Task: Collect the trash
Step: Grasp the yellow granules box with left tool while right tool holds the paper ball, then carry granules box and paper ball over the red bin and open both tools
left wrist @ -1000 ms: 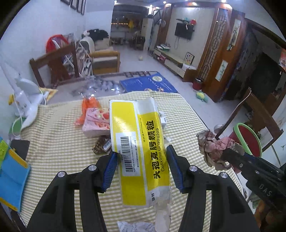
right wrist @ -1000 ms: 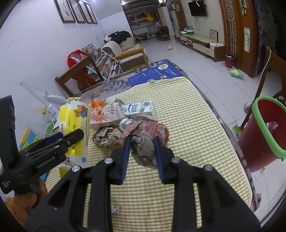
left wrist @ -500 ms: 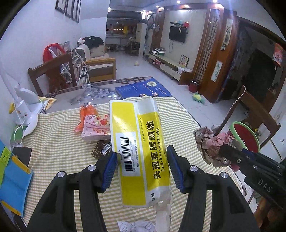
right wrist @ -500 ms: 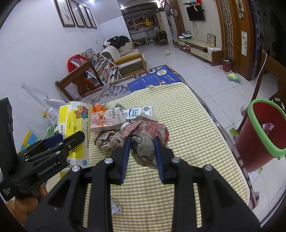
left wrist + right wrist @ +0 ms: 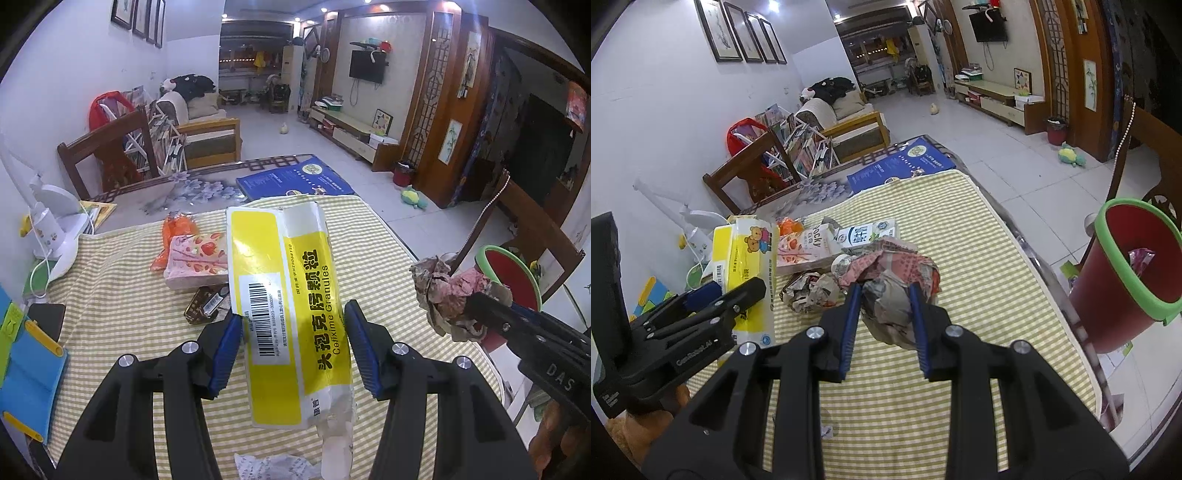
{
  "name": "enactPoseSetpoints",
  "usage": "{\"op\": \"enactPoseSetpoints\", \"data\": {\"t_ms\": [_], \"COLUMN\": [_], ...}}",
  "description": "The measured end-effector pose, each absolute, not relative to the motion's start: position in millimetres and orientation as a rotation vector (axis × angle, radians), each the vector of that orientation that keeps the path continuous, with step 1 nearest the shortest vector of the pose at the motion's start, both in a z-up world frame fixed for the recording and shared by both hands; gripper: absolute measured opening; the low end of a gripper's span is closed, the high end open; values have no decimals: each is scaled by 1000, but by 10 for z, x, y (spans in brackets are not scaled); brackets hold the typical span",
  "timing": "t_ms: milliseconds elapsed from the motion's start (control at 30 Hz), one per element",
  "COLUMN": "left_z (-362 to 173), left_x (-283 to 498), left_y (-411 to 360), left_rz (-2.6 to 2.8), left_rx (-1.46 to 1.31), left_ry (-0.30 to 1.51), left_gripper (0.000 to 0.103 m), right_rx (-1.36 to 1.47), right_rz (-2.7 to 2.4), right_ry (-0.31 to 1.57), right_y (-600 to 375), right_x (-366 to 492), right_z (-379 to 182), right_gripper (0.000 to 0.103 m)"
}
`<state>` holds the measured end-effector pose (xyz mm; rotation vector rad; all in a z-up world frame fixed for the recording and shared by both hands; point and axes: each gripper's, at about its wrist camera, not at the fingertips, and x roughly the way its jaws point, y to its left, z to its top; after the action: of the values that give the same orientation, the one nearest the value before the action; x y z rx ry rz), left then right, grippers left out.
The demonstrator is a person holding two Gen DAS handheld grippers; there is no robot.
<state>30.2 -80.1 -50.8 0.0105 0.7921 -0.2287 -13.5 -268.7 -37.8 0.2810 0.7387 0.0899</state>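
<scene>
pinching a long yellow-and-white granules packet (image 5: 291, 314) between its blue pads, the left gripper (image 5: 293, 345) holds it raised over the near edge of the yellow checked tablecloth (image 5: 975, 254); the right gripper (image 5: 884, 325) is clamped on a crumpled ball of grey and pink newspaper (image 5: 894, 284) above the cloth's middle, a second paper wad (image 5: 809, 295), pink snack box (image 5: 195, 260) and milk carton (image 5: 866, 232) lying behind, a red green-rimmed bin (image 5: 1123, 273) past the right edge
</scene>
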Motion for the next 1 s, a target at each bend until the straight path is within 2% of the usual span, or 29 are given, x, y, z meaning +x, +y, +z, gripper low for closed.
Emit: {"op": "enactPoseSetpoints", "data": {"t_ms": [233, 1000], "left_z": [-539, -378], "left_x": [332, 187], "left_y": [-1015, -2501], "left_rz": [-193, -125], "left_rx": [22, 84], "left_ry": [811, 774], "left_gripper": [52, 52], "right_rx": [311, 355], "right_rz": [105, 189], "right_ry": [740, 716], "right_y": [-3041, -4506], "right_x": [-145, 2], "right_z": [-389, -327], "right_gripper": [27, 27]}}
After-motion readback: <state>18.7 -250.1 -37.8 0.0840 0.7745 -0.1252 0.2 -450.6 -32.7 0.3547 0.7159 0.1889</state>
